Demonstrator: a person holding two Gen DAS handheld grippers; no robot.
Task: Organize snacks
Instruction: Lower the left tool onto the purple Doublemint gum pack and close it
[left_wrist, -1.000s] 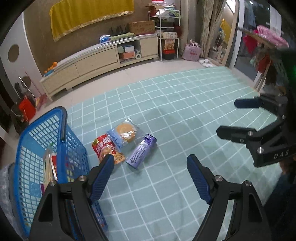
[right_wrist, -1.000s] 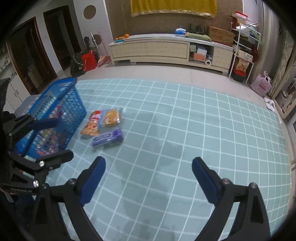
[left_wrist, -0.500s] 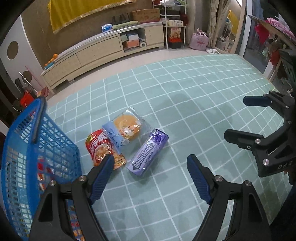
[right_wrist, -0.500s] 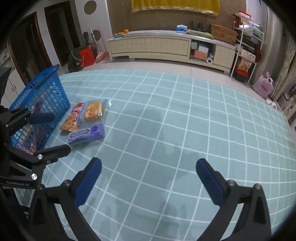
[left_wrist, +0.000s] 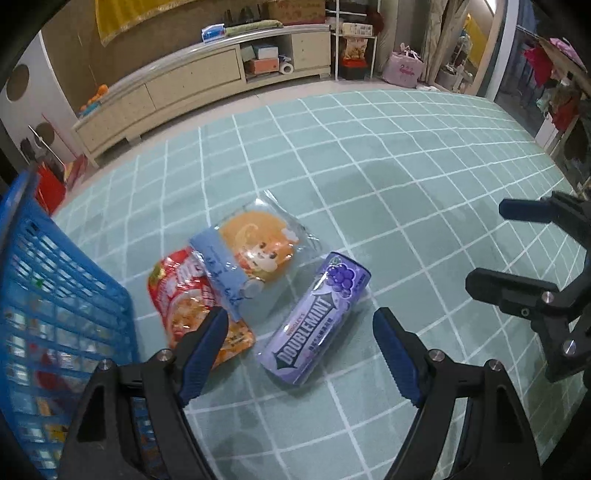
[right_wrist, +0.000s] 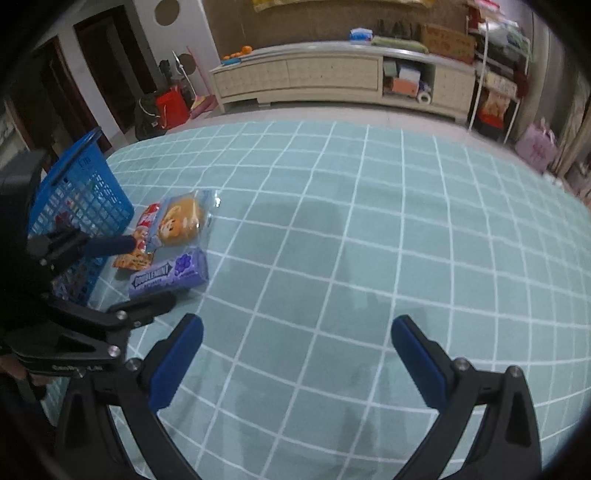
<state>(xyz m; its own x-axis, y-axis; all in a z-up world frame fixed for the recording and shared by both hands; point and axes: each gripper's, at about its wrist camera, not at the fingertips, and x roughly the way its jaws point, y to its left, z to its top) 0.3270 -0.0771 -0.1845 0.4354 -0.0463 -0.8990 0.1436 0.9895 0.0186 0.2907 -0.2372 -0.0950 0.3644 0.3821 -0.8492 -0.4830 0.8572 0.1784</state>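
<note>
Both tongs are released: the left tongs (left_wrist: 299, 334) hover over the purple Doublemint pack (left_wrist: 316, 319), which lies on the green rug (left_wrist: 406, 184) beside two snack bags (a blue basket (left_wrist: 55, 295) stands nearby); the right tongs (right_wrist: 297, 345), jaws just widened, hold nothing

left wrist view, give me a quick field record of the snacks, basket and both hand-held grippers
surface: teal grid rug
snacks on rug: purple Doublemint pack; clear-wrapped bun; red snack pouch
overlap: bun lies partly over pouch
basket: blue basket, left of snacks, packets inside
left hand-held gripper: open, empty, over the pack
right hand-held gripper: open, empty
</note>
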